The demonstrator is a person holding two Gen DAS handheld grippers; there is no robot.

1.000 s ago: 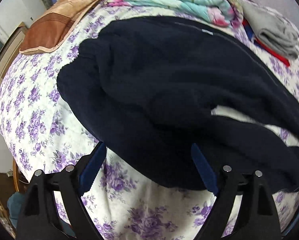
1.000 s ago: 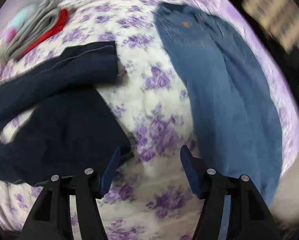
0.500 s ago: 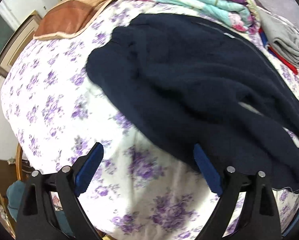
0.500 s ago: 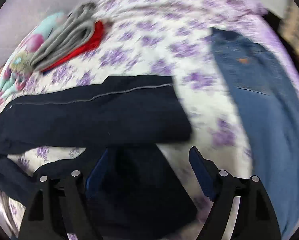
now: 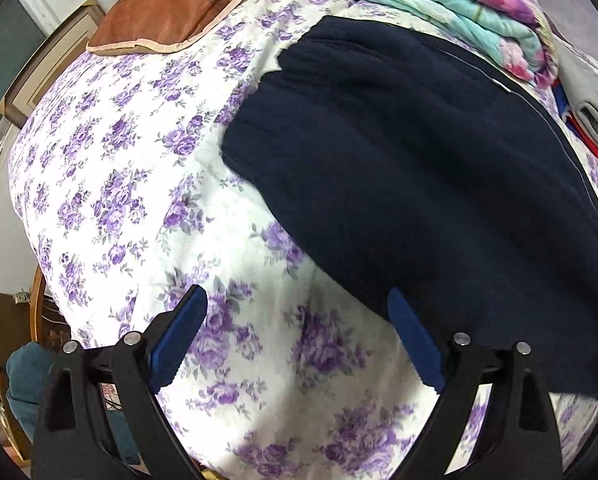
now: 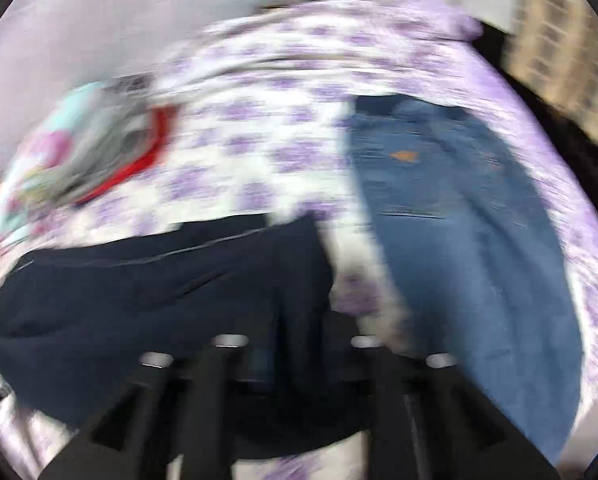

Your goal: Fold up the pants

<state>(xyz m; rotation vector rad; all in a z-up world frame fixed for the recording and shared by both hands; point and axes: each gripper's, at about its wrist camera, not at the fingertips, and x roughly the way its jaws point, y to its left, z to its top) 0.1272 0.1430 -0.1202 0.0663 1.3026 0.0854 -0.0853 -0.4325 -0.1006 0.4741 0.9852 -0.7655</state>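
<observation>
The dark navy pants [image 5: 411, 152] lie on the purple-flowered bed cover [image 5: 131, 184], one leg laid over the other. My left gripper [image 5: 299, 328] is open and empty, low over the cover beside the pants' near edge; its right finger [image 5: 415, 340] is at the cloth. In the blurred right wrist view the navy pants [image 6: 159, 288] fill the lower left. My right gripper [image 6: 295, 356] has its jaws close together with the pants' hem end between them.
Blue jeans [image 6: 459, 240] lie flat on the bed to the right. A folded teal floral quilt [image 5: 439, 8], a brown pillow [image 5: 171, 16] and a grey and red pile of clothes [image 5: 591, 108] sit along the far side. The bed's edge drops off at left.
My right gripper swung left from the jeans to the pants' leg end and closed on it. The upper leg now lies flatter over the lower one. My left gripper drew back toward the bed's edge.
</observation>
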